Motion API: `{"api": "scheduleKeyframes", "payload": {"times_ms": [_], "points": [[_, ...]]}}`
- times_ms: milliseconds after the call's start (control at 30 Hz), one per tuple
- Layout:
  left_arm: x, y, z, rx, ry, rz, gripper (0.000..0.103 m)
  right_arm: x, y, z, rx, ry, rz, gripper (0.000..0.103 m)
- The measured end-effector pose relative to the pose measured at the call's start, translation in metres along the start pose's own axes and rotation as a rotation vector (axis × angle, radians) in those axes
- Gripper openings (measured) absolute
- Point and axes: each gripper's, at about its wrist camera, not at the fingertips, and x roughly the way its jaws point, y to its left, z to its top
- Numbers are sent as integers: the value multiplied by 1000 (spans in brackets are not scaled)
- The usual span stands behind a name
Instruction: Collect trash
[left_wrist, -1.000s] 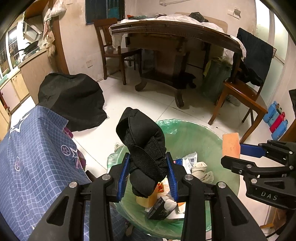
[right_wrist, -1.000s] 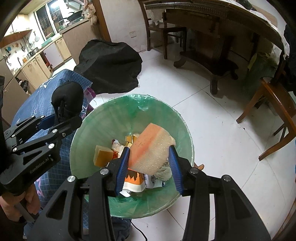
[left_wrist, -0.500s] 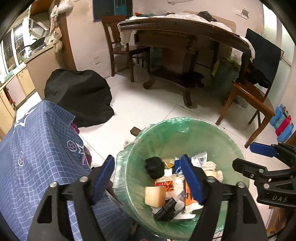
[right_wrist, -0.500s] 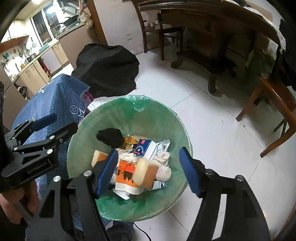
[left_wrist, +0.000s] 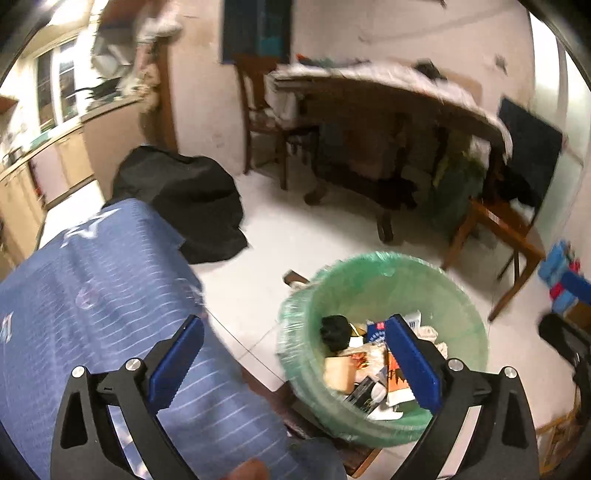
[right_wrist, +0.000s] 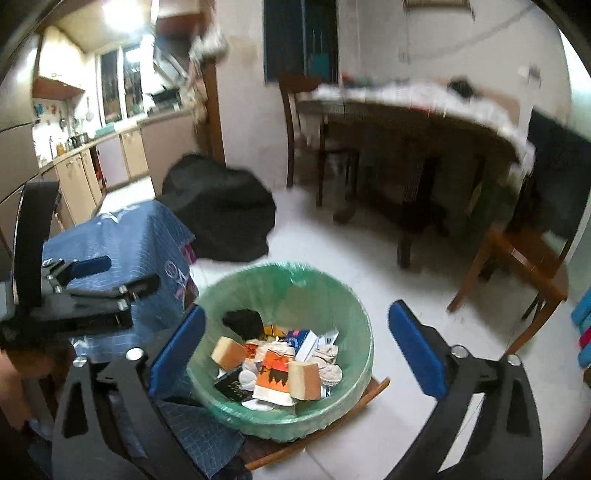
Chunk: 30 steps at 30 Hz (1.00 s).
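Note:
A bin lined with a green bag (left_wrist: 461, 306) (right_wrist: 351, 314) stands on the floor and holds several pieces of trash. The black cloth item (left_wrist: 334, 330) (right_wrist: 243, 321) lies inside at the back left. The orange sponge (right_wrist: 304, 380) lies at the front of the heap, near a second yellow sponge (right_wrist: 229, 352) (left_wrist: 338, 373). My left gripper (left_wrist: 295, 365) hangs above the bin's left rim, its jaws opening wide with nothing between them. My right gripper (right_wrist: 295, 354) hangs over the bin, jaws also opening, nothing held. The left gripper (right_wrist: 88, 291) shows at the left of the right wrist view.
A blue checked cloth (left_wrist: 92, 295) covers a surface left of the bin. A black bag (left_wrist: 184, 195) lies on the white floor behind it. A dark wooden table (left_wrist: 388, 122) and wooden chairs (left_wrist: 498, 229) stand beyond. Kitchen cabinets (right_wrist: 85, 166) are at far left.
Both grippers opened and let go: the black cloth item and the orange sponge dropped into the bin. Both grippers then drew back and rose, so the bin looks smaller and farther.

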Motion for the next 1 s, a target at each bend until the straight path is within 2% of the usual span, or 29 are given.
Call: {"api": "scheduleKeyframes", "payload": {"times_ms": [200,267,367,533,800,1000], "points": [[-93,45,-35,-98,-184,8,98,-70,30,-43,-24,-157,-54,97],[-123,52,-52,-125,-242,52,98,-90,37,-61,-7,-192,-70,97],[-159,55,-75,-151,-306,99,98,-109,43,-86,16,-191,-62,97],[-209,38,-122,-108,-373,94,98,-141,53,-117,43,-211,-81,97],[-252,-11,-183,2,-362,41,98,-195,51,-157,85,-307,-110,97],[-272,-38,-221,31,-367,26,98,-219,45,-180,102,-324,-119,97]]}}
